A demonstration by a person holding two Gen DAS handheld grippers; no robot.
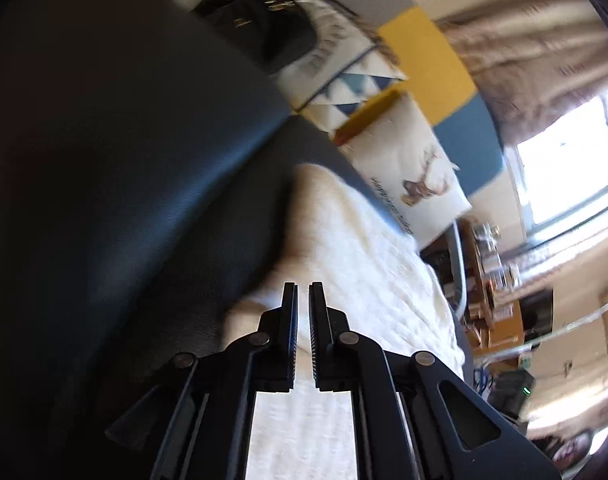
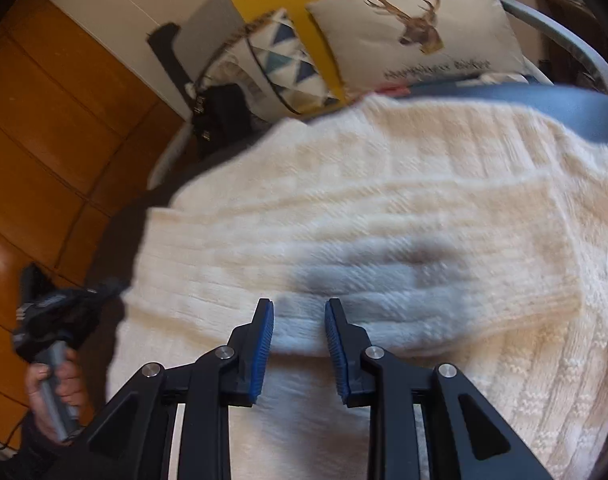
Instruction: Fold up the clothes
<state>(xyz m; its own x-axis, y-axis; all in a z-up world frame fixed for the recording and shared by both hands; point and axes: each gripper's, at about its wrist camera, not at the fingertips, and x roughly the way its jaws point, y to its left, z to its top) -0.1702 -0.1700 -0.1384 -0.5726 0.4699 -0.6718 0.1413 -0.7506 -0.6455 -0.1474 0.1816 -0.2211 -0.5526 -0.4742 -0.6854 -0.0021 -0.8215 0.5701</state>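
Sweater (image 2: 384, 208), cream cable-knit, was judged soft and bulky, best pinched at its folded edge; right tool (image 2: 299, 312) was held wide, left tool (image 1: 303, 292) nearly closed on nothing.

A home living room: printed cushions (image 2: 420, 28) lean against a colour-blocked wall (image 1: 432, 60), with curtains (image 1: 536, 64), a window (image 1: 568, 168) and wooden floor (image 2: 36, 152).

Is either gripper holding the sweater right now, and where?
No. The right gripper hangs open above the cream sweater; the left gripper is nearly shut on nothing.
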